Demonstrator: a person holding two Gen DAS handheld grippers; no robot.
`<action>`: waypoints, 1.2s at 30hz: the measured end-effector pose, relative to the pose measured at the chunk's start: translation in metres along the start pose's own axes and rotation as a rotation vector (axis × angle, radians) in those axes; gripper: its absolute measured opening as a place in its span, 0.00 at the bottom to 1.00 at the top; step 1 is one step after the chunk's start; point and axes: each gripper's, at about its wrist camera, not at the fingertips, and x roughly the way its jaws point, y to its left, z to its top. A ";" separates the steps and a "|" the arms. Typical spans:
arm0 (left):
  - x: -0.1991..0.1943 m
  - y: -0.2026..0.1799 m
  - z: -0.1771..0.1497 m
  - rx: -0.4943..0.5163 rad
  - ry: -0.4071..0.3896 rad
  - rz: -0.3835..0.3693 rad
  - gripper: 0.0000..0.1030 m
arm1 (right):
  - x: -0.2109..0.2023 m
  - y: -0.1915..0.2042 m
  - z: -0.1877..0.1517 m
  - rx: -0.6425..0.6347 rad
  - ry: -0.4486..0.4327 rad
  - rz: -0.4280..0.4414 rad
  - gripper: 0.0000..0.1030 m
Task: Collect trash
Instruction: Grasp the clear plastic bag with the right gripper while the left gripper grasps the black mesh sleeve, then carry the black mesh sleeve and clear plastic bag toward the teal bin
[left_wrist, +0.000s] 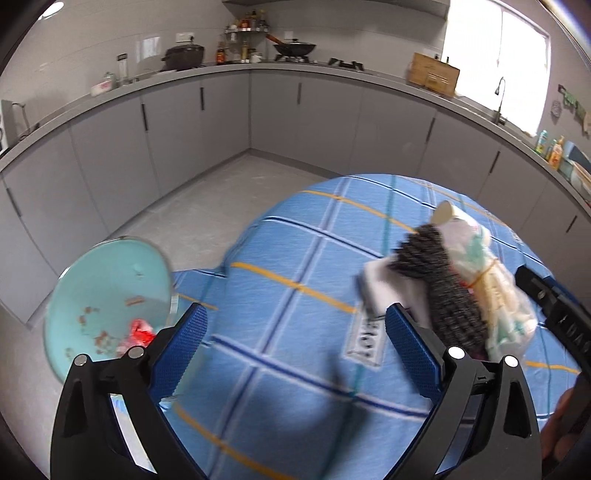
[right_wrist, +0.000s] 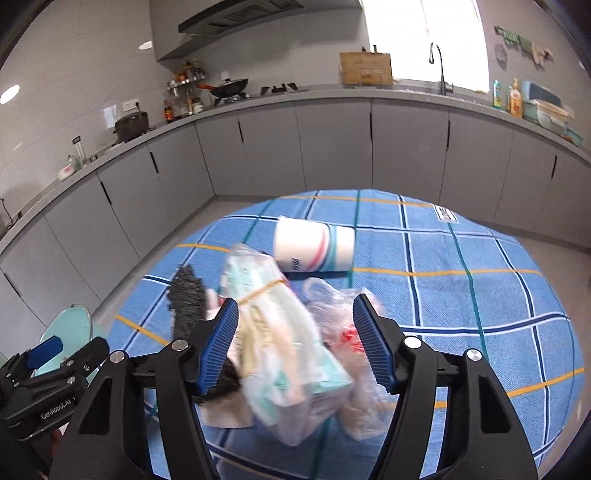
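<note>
A heap of trash lies on the blue checked tablecloth: a clear bag of packets bound with a rubber band, a dark scouring pad, crumpled clear plastic and a paper cup on its side. My right gripper is open, its jaws on either side of the bag. My left gripper is open and empty over the cloth, left of the heap. A teal bin with red scraps inside stands off the table's left edge.
Grey kitchen cabinets and a counter run around the room behind the table. A wok, bottles and a cutting board stand on the counter. Grey floor lies between the table and the cabinets.
</note>
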 end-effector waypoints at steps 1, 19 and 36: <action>0.001 -0.005 0.001 0.004 0.001 -0.004 0.87 | 0.002 -0.002 0.001 0.001 0.008 0.005 0.59; 0.035 -0.079 0.001 0.033 0.095 -0.134 0.66 | 0.004 -0.034 -0.013 0.096 0.097 0.144 0.20; -0.005 -0.056 0.001 0.069 0.009 -0.206 0.17 | -0.032 -0.023 -0.012 0.182 -0.003 0.169 0.20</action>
